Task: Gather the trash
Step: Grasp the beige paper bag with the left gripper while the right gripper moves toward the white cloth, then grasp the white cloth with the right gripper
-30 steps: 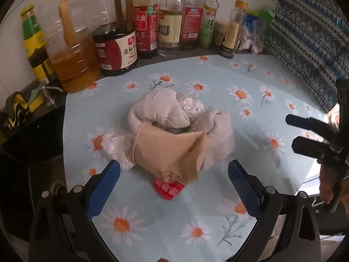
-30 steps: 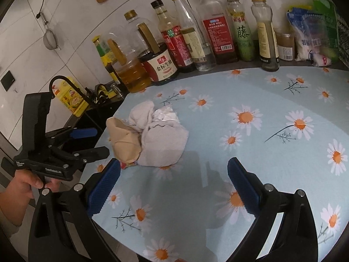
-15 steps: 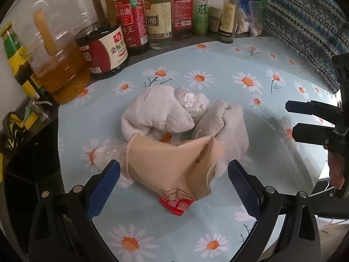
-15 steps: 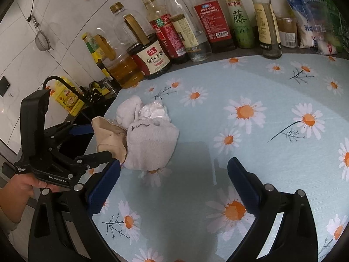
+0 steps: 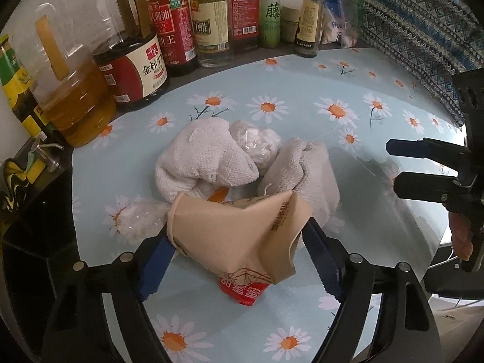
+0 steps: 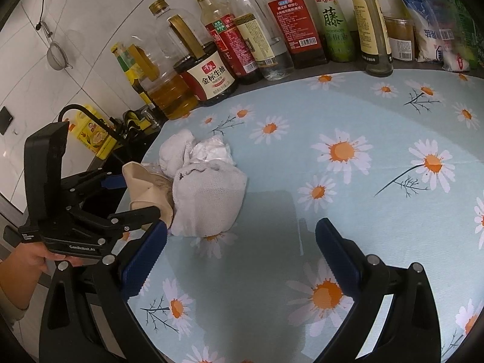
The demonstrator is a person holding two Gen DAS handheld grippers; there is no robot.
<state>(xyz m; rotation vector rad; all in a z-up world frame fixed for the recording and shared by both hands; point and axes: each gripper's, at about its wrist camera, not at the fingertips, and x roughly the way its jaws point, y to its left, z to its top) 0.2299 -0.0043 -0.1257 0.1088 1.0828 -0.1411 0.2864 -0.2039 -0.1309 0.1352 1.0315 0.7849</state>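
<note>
Daisy-print tablecloth [image 6: 348, 115], bottle row [image 6: 272, 30] behind.

The crumpled paper bag [image 5: 239, 236] is looking matt and tan, creased, its red printed corner glossier. The two cloths [image 5: 205, 157] beside it are showing a rough, waffle-woven white fabric. Clear crinkly plastic film [image 5: 257, 142] is glinting between them. The surface [image 5: 302, 103] is wearing a smooth, faintly shiny daisy-print covering.
</note>
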